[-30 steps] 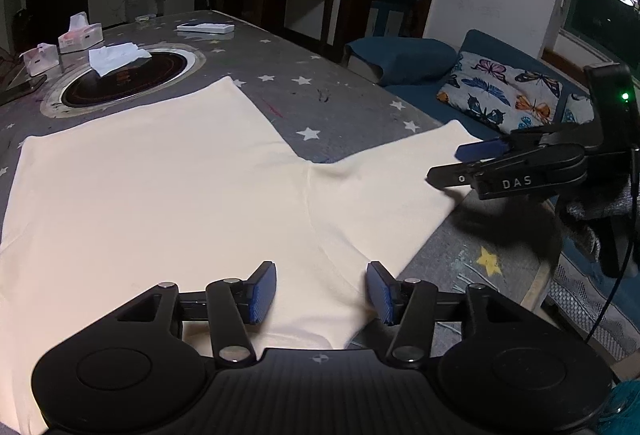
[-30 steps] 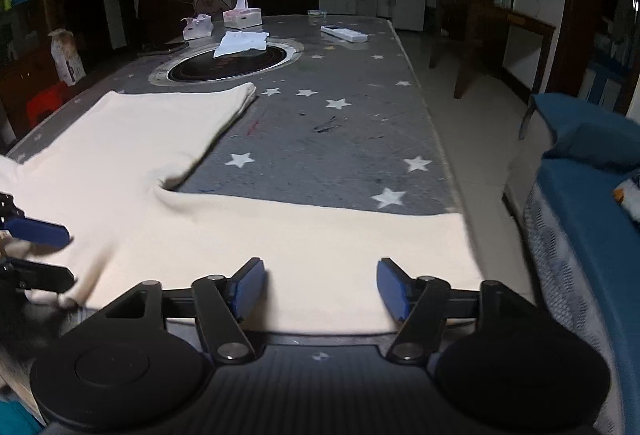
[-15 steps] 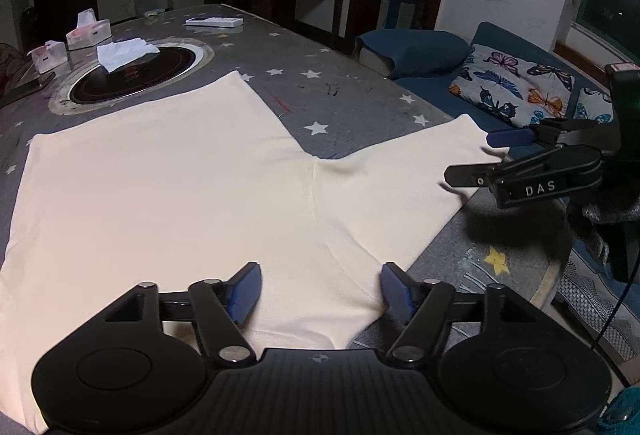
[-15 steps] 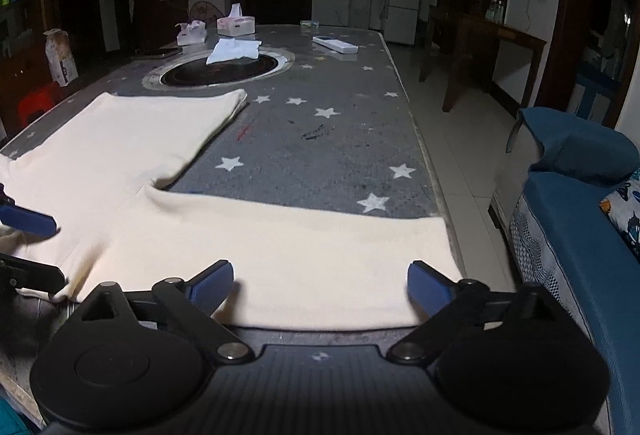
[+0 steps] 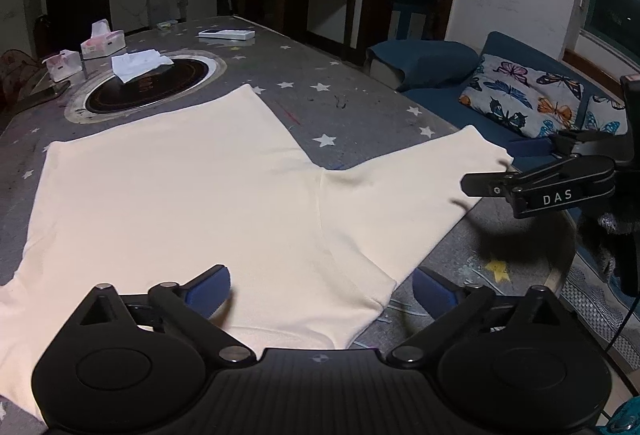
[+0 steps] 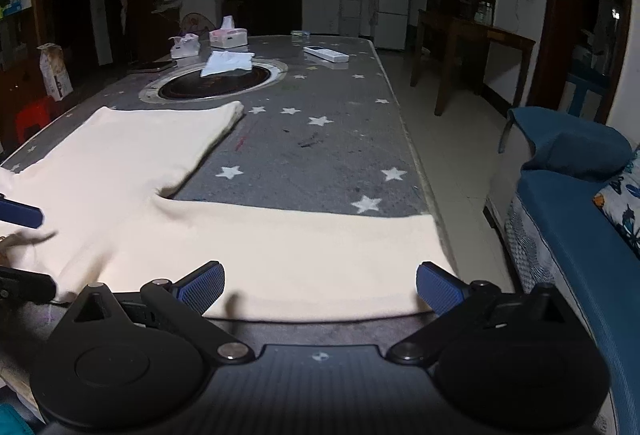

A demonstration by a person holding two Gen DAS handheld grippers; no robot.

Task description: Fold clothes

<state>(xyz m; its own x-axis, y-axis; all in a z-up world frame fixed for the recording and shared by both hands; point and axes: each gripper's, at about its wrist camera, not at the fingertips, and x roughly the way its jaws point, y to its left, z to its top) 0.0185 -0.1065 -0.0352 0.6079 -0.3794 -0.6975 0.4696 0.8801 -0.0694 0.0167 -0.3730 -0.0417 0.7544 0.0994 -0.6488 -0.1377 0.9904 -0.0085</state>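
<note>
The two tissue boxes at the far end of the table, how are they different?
In the right wrist view, the pink tissue box is wider and sits farther back; the white tissue box is smaller and nearer. The pink one's tissue stands tall, while the white one's looks crumpled low. Both sit on the starry table with tissue poking out.

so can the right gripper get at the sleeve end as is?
Probably yes. The right gripper is open, jaws straddling the cream shirt's sleeve end at the table edge; nothing lies between them.
</note>
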